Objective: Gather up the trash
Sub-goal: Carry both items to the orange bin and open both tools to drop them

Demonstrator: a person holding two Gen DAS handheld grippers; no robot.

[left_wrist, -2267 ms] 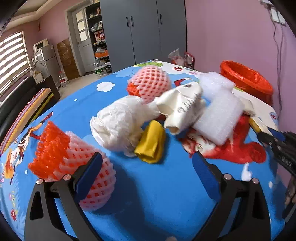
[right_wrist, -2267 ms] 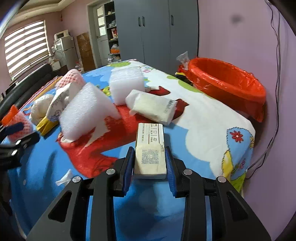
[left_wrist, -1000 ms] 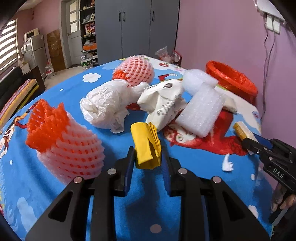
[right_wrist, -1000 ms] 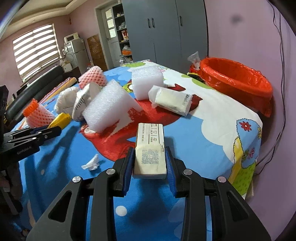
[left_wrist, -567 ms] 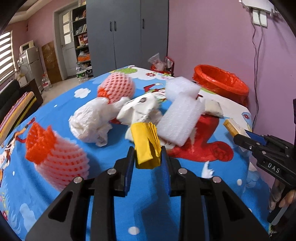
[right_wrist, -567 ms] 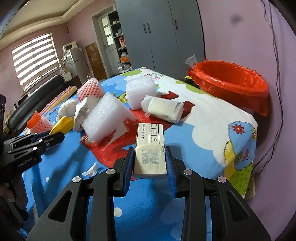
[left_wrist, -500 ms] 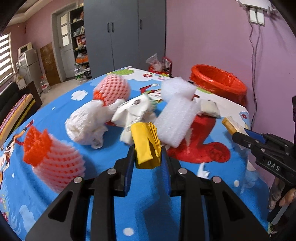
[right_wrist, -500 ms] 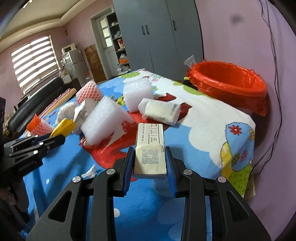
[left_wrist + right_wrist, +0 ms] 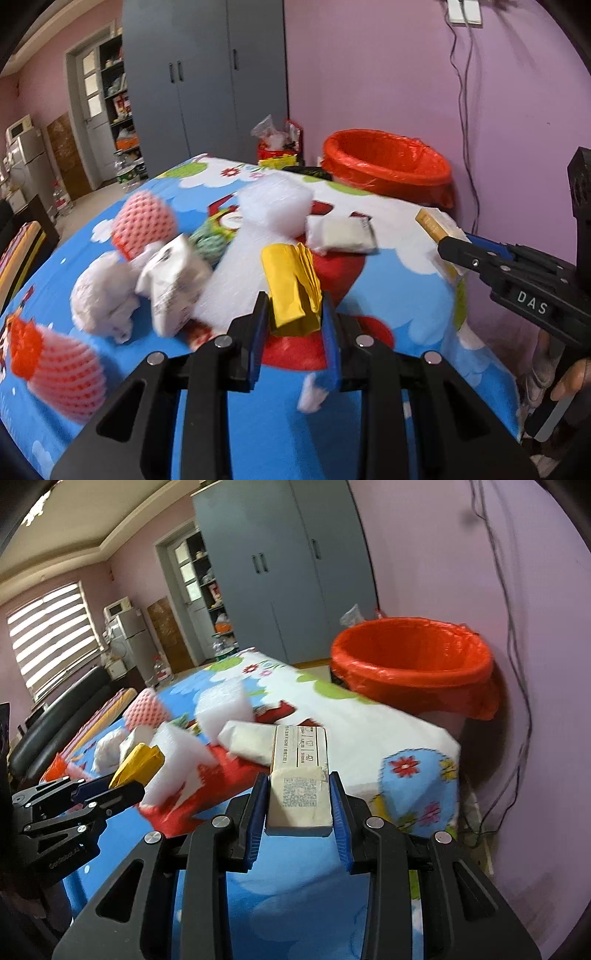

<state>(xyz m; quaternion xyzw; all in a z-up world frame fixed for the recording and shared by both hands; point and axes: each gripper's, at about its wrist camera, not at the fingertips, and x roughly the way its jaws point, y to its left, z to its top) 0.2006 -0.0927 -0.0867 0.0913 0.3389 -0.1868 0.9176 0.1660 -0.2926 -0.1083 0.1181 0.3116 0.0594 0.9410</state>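
My left gripper (image 9: 293, 321) is shut on a crumpled yellow wrapper (image 9: 291, 288) and holds it above the table. My right gripper (image 9: 298, 805) is shut on a small white carton (image 9: 299, 775) with a QR code, also lifted. Each gripper shows in the other's view: the right one with its carton (image 9: 436, 225), the left one with the yellow wrapper (image 9: 138, 764). The bin with the red liner (image 9: 388, 166) stands beyond the table's far right corner, ahead of both grippers; it also shows in the right wrist view (image 9: 413, 664).
On the blue cartoon tablecloth (image 9: 406, 295) lie white foam blocks (image 9: 273, 206), a white packet (image 9: 340, 234), crumpled white bags (image 9: 173, 280), and pink and orange foam fruit nets (image 9: 144, 221). A pink wall with hanging cables (image 9: 465, 92) is on the right. Grey wardrobes stand behind.
Both grippers have risen and moved toward the red bin, each still holding its item. The bin now looks larger and closer in both views.
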